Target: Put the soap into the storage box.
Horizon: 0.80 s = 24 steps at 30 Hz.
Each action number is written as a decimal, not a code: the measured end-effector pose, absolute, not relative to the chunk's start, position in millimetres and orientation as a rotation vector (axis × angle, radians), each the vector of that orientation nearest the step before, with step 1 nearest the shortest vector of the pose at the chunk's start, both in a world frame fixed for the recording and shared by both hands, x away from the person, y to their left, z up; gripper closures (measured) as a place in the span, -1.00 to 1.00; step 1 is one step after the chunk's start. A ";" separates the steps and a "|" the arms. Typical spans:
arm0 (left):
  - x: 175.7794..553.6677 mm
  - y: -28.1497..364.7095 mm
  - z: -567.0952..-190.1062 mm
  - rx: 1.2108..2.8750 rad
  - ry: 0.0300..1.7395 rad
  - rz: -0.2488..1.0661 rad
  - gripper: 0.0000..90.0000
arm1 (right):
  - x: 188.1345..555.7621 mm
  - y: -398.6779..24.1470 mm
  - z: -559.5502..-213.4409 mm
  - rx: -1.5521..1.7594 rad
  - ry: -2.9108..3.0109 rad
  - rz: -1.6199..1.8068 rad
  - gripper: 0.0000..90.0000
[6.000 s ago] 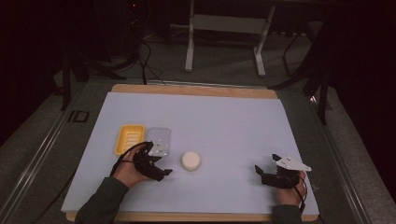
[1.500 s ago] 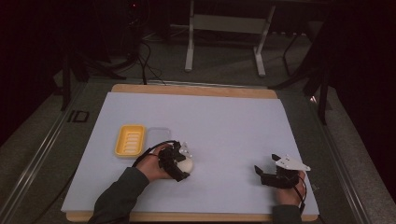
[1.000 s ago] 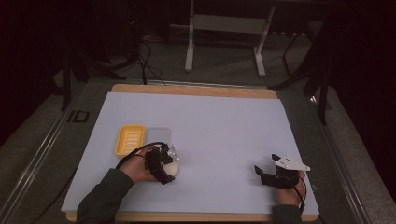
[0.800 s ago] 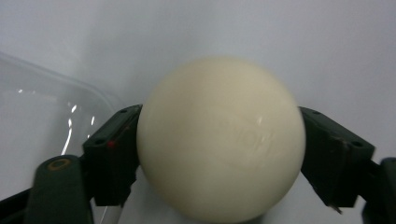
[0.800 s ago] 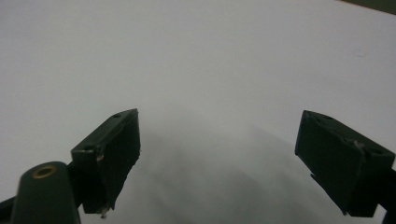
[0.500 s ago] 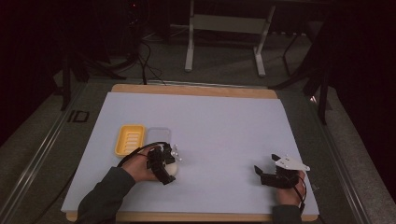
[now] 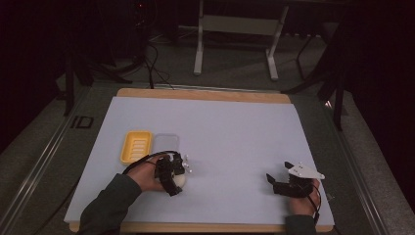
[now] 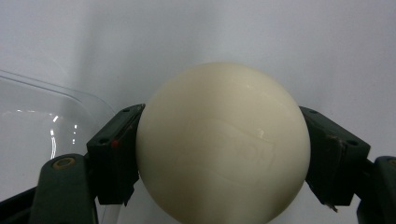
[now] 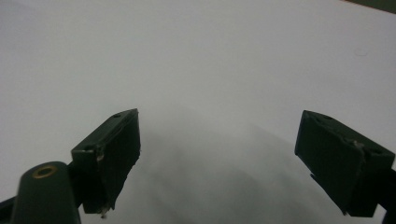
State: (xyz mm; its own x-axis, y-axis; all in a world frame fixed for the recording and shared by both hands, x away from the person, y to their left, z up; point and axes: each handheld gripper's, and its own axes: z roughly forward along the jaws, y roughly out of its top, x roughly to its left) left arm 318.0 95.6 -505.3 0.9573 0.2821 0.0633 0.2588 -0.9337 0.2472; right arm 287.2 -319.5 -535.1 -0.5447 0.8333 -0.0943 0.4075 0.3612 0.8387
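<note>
Left tool clamps cream soap ball beside clear lid. Right tool gapes, idle on worktop. Risk: round smooth soap squirts from jaws.

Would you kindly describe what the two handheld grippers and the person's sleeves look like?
Both grippers have black blocky jaws with brass-coloured pivot pins. The right gripper carries a pale three-cornered plate on top; the left gripper trails a black cable. The left sleeve is dark green-grey.

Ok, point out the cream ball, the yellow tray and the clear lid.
cream ball (image 8: 223, 144): left gripper view, middle of its front.
yellow tray (image 7: 135, 146): high view, ribbed floor.
clear lid (image 7: 167, 143): high view, flat middle.
</note>
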 end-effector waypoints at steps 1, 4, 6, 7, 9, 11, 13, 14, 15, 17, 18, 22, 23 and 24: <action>318.1 95.3 -505.6 2.871 0.402 0.143 -0.50 | 287.1 -319.5 -535.1 1.070 2.111 1.087 -0.69; 319.8 95.9 -506.4 2.869 0.412 0.129 -0.53 | 287.2 -319.6 -535.1 1.072 2.112 1.087 -0.69; 320.5 96.4 -506.7 2.867 0.421 0.114 -0.52 | 287.2 -319.5 -535.1 1.073 2.112 1.087 -0.69; 321.2 97.2 -506.8 2.865 0.422 0.097 -0.49 | 287.4 -319.6 -535.2 1.071 2.113 1.086 -0.69; 320.8 96.9 -506.8 2.868 0.421 0.097 -0.49 | 287.4 -319.5 -535.2 1.071 2.113 1.086 -0.68; 320.3 96.2 -506.7 2.875 0.418 0.090 -0.49 | 287.3 -319.4 -535.2 1.071 2.114 1.085 -0.69; 320.1 95.9 -506.7 2.884 0.415 0.069 -0.49 | 287.4 -319.3 -535.1 1.069 2.116 1.083 -0.69; 319.9 95.5 -506.9 2.887 0.413 0.061 -0.49 | 287.3 -319.3 -535.2 1.069 2.116 1.083 -0.68; 320.1 95.4 -506.7 2.890 0.408 0.060 -0.49 | 287.3 -319.3 -535.1 1.069 2.116 1.084 -0.69; 320.3 95.5 -506.8 2.891 0.402 0.058 -0.51 | 287.4 -319.4 -535.1 1.069 2.116 1.084 -0.69; 319.8 95.2 -507.6 2.899 0.384 0.040 -0.55 | 287.4 -319.4 -535.2 1.069 2.115 1.085 -0.69; 318.2 93.5 -508.7 2.911 0.370 0.041 -0.66 | 287.4 -319.4 -535.1 1.070 2.116 1.084 -0.68; 318.2 93.5 -508.7 2.911 0.370 0.041 -0.66 | 287.4 -319.4 -535.1 1.070 2.116 1.084 -0.68; 318.1 93.5 -508.6 2.911 0.372 0.041 -0.65 | 287.4 -319.3 -535.1 1.069 2.116 1.083 -0.69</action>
